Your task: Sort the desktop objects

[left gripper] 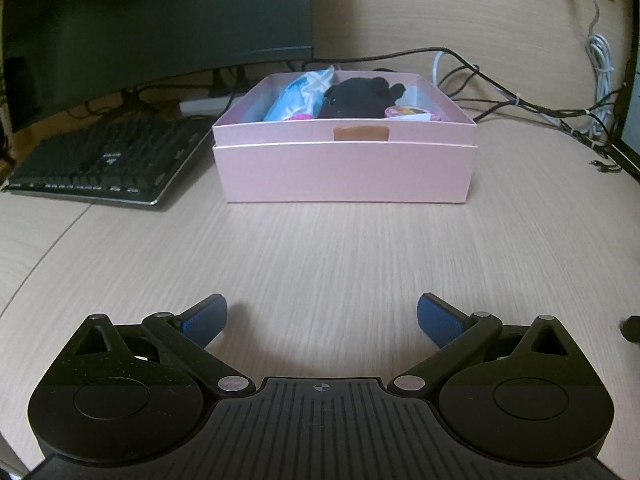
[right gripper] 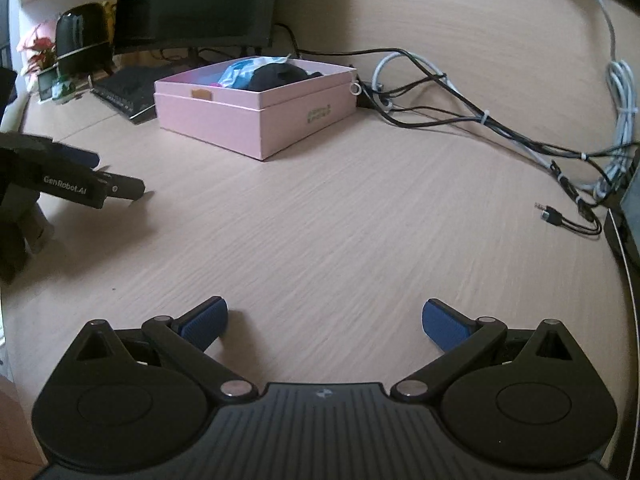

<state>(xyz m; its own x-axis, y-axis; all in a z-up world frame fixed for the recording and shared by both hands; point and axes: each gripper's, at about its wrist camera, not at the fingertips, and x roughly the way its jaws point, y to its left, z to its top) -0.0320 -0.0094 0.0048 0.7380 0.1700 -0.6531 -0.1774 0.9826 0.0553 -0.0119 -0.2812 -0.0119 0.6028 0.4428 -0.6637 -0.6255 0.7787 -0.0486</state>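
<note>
Hand-held grippers, two. Left hand-held gripper (left gripper: 322, 322): blue-padded fingers (left gripper: 204, 320) spread wide, nothing between them, low over bare desk (left gripper: 320, 248). Right hand-held gripper (right gripper: 325, 324): likewise spread and empty. In the right wrist view the left unit's body shows at the left edge, lettered "GenRobot.AI".

Pink box (left gripper: 344, 160), one, lidless, set in a slightly wider pink base, standing on the desk ahead of both grippers; a brown tab (left gripper: 361, 133) on its front wall. A printed mark on its side wall (right gripper: 319, 114), too small to read.

Contents, partly hidden by the wall: one black plush item (left gripper: 360, 100), one light-blue plastic packet (left gripper: 300, 94), one small round item with a colourful lid (left gripper: 412, 113), print illegible.

Keyboard (left gripper: 108, 160), one, black, left of the box. Monitor (left gripper: 160, 20), one, dark, cut off at top. Cables (right gripper: 480, 120), several black and white, trailing right; count unclear. Dark round appliance (right gripper: 82, 38), one, far left, beside a red-leaved plant (right gripper: 40, 50).
</note>
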